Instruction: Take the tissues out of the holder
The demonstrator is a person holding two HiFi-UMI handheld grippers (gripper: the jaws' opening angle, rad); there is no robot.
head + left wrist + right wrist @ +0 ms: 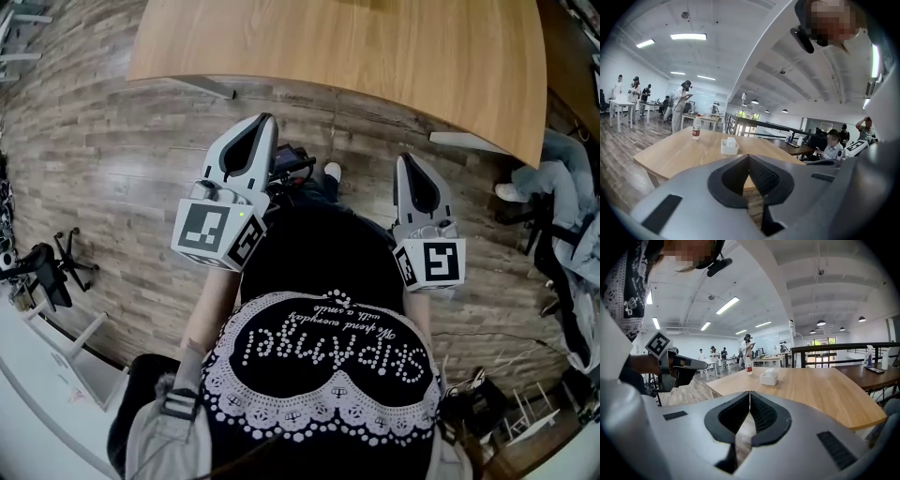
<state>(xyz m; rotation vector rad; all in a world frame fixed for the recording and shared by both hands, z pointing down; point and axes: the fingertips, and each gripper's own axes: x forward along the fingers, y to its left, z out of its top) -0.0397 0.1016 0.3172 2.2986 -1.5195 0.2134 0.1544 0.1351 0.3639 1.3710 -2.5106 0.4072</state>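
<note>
A white tissue holder (730, 146) with tissues sticking up stands on a light wooden table (679, 154), far ahead of both grippers. The right gripper view also has the holder (768, 376), on the table (820, 390). My left gripper (748, 156) is shut, its pads meeting with nothing between them. My right gripper (750, 392) is shut and empty too. In the head view both grippers, left (266, 120) and right (404, 159), are held in front of my body over the wood floor, short of the table's near edge (375, 89). The holder is out of the head view.
A water bottle (696, 127) with a red label stands on the table left of the holder. Several people stand at desks in the background (679, 101), and one sits at the right (832, 145). A black stand (47, 267) is on the floor at my left.
</note>
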